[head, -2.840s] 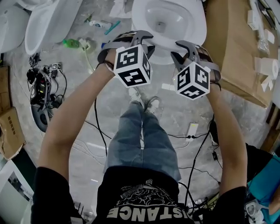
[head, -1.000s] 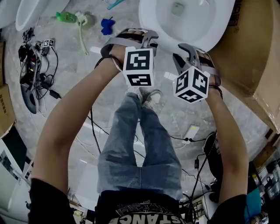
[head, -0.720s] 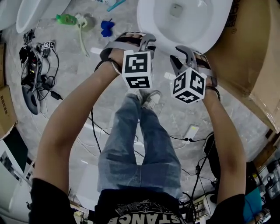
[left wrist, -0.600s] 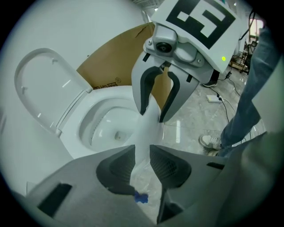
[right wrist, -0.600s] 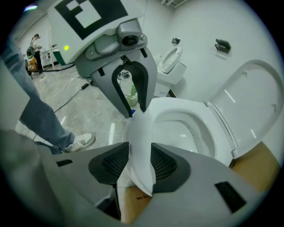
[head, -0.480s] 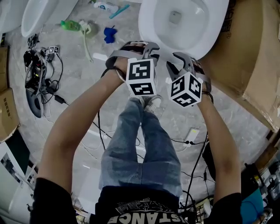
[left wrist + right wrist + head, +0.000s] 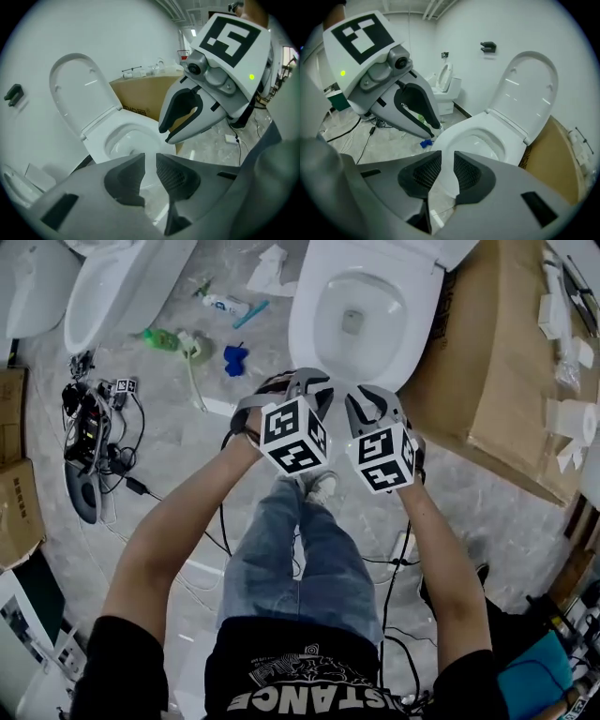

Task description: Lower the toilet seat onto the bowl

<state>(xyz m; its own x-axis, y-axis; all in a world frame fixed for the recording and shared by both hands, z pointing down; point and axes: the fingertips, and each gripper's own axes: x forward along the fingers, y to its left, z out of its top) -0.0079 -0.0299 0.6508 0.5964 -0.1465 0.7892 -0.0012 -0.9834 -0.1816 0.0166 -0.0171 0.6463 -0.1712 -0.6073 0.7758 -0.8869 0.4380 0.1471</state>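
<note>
Head view: left tongs [image 7: 309, 385] and right tongs [image 7: 375, 397] side by side near front rim of bowl [image 7: 305, 329] | left gripper view: jaws closing, narrow gap, nothing between | right gripper view: jaws closing, narrow gap, nothing gripped | seat [image 7: 529, 91] upright behind bowl, beside wall.

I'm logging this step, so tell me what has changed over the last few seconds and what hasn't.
The left gripper and right gripper have drawn closer together in front of the toilet bowl. Their jaws are closing with nothing between them. Nothing was taken hold of or let go. The lid stays upright and the cardboard box is unmoved.
</note>
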